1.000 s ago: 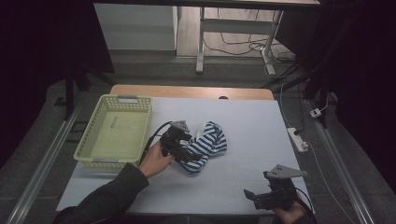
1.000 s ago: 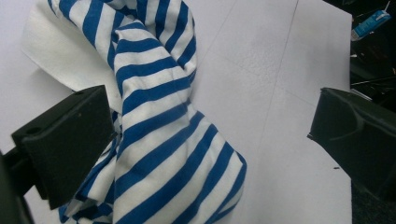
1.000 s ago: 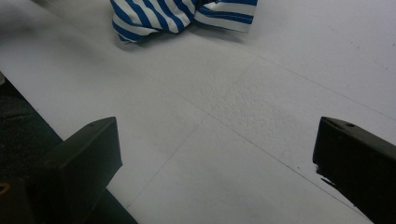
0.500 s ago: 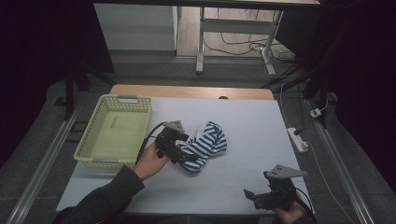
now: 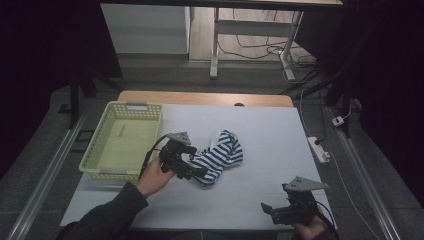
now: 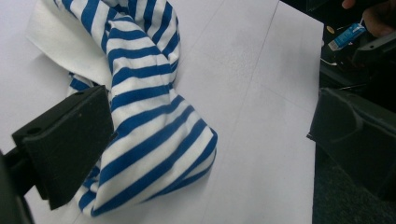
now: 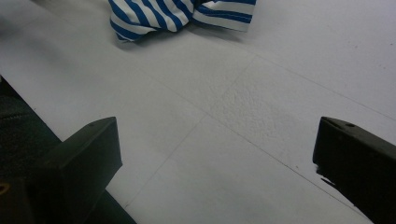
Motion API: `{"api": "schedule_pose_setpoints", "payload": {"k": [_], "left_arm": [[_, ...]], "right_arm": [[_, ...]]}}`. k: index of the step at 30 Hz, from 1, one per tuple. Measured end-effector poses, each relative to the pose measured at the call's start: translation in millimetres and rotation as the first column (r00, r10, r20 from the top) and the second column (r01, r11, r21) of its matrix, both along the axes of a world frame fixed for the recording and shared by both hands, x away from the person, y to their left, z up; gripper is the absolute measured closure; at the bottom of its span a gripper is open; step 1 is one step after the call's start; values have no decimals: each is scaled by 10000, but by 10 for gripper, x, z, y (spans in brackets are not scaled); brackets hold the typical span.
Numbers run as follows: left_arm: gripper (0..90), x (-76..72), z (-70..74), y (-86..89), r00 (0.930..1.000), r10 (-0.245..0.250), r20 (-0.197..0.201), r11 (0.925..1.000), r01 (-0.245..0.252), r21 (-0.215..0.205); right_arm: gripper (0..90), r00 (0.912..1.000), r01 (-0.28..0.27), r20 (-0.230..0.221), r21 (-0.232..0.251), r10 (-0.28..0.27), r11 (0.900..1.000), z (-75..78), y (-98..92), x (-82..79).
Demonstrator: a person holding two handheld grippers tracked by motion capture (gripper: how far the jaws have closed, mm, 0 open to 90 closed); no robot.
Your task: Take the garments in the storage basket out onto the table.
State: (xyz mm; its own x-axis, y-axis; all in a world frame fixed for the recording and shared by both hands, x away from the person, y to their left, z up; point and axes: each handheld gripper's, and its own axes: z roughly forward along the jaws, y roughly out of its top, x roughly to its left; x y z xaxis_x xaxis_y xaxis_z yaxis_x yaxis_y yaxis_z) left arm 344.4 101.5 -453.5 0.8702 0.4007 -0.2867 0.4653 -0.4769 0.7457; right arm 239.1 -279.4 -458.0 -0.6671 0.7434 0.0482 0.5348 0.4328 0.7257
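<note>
A crumpled blue-and-white striped cloth [image 5: 220,157] lies near the middle of the white table [image 5: 260,130]. My left gripper [image 5: 182,161] sits at the cloth's left end, held by a hand. In the left gripper view this gripper [image 6: 212,112] is open wide, and the striped cloth [image 6: 140,126] lies between the jaws, against the left one. My right gripper [image 5: 287,210] rests at the table's front right, well away from the cloth. It [image 7: 217,140] is open over bare table, with the cloth [image 7: 177,14] far ahead.
A pale green plastic basket [image 5: 122,140] stands on the table's left side, just left of my left gripper. A white power strip [image 5: 320,150] lies on the floor beyond the right table edge. A desk frame with cables stands behind the table.
My left gripper has shifted slightly left and toward the person, at the cloth's left end. The cloth and the right gripper have stayed in place.
</note>
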Motion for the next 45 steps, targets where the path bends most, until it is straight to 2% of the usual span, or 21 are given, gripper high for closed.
{"api": "schedule_pose_setpoints", "payload": {"k": [18, 34, 45], "left_arm": [[0, -171, 72, 310, 9987, 509, -45, 9977, -511, -450], [1, -312, 97, 570, 9943, 1067, -69, 9930, -1069, -493], [7, -420, 131, 737, 9886, 1506, -71, 9868, -1507, -599]], "right_arm": [[5, 10000, -6, 1, -48, 6, 10000, 0, 4, 0], [5, 10000, 42, -15, -29, -42, 10000, -1, 4, 2], [5, 10000, 44, -10, -49, -44, 10000, -1, 5, 2]]}}
